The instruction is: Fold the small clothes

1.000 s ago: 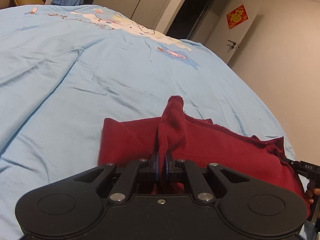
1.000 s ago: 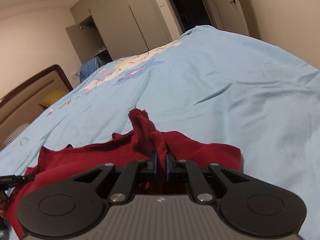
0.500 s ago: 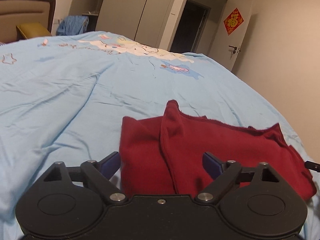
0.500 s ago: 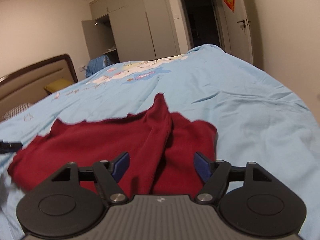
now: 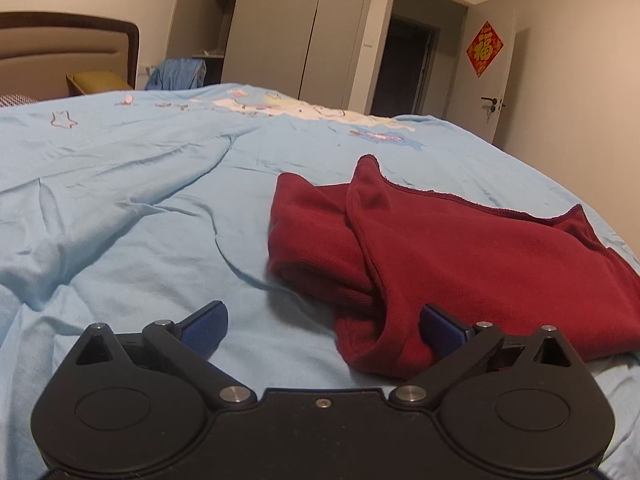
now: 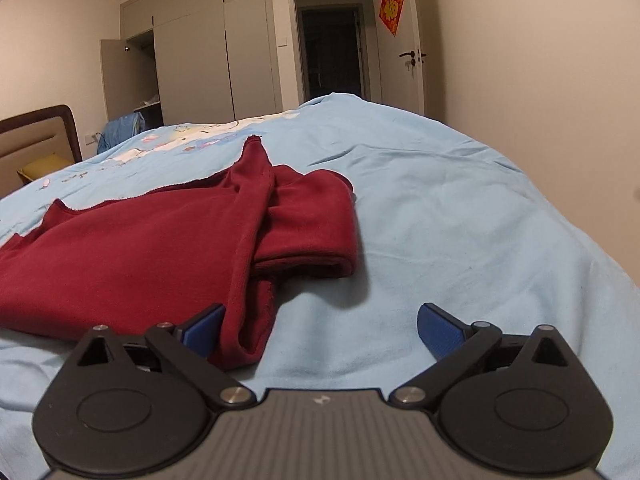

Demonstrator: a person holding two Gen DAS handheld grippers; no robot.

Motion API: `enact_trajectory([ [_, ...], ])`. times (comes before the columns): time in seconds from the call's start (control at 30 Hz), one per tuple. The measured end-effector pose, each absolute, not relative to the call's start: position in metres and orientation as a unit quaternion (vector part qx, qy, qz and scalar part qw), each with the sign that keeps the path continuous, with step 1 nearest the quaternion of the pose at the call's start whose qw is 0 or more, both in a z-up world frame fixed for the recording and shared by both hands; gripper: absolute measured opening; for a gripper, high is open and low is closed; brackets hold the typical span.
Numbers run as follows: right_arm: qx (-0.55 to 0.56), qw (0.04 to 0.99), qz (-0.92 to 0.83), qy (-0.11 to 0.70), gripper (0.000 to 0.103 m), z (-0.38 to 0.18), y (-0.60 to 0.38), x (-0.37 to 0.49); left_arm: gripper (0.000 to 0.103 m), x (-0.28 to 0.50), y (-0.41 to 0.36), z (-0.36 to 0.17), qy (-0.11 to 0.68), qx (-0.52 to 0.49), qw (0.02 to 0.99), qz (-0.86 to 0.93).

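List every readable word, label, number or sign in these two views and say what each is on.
"福": gold character on the red diamond poster on the open door, legible in the left wrist view.
The same poster in the right wrist view: too blurred to read.
Small pale mark on the right tool's body: a logo, no letters.
Bedspread prints: pictures only.

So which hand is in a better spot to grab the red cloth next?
Probably either; it's nearly a tie. Both the left gripper and the right gripper are open, each with one finger beside its end of the red cloth. Right has a slight edge: a raised hem sits just inside its fingers.
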State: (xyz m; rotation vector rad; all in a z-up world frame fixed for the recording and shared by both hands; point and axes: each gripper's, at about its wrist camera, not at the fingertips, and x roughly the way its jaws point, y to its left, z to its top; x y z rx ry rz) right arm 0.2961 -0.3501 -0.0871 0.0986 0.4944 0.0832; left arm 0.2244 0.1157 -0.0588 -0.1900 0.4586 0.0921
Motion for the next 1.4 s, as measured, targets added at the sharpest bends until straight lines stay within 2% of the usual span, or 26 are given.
enact_trajectory([
  [0.7,0.034,0.974,0.011,0.225,0.103,-0.092,-0.338,0.282,0.102,0.22,0.114,-0.063,0.217,-0.087,0.971,0.046],
  [0.9,0.075,0.983,0.012,0.166,0.103,-0.061,-0.34,0.285,0.102,0.219,0.113,-0.063,0.217,-0.087,0.971,0.046],
  [1.17,0.035,0.976,0.131,0.173,0.103,-0.029,-0.278,0.345,0.102,0.219,0.114,-0.062,0.216,-0.089,0.971,0.046],
  [1.4,0.002,0.955,0.222,0.199,0.103,-0.048,-0.215,0.359,0.102,0.218,0.115,-0.062,0.214,-0.095,0.971,0.042],
])
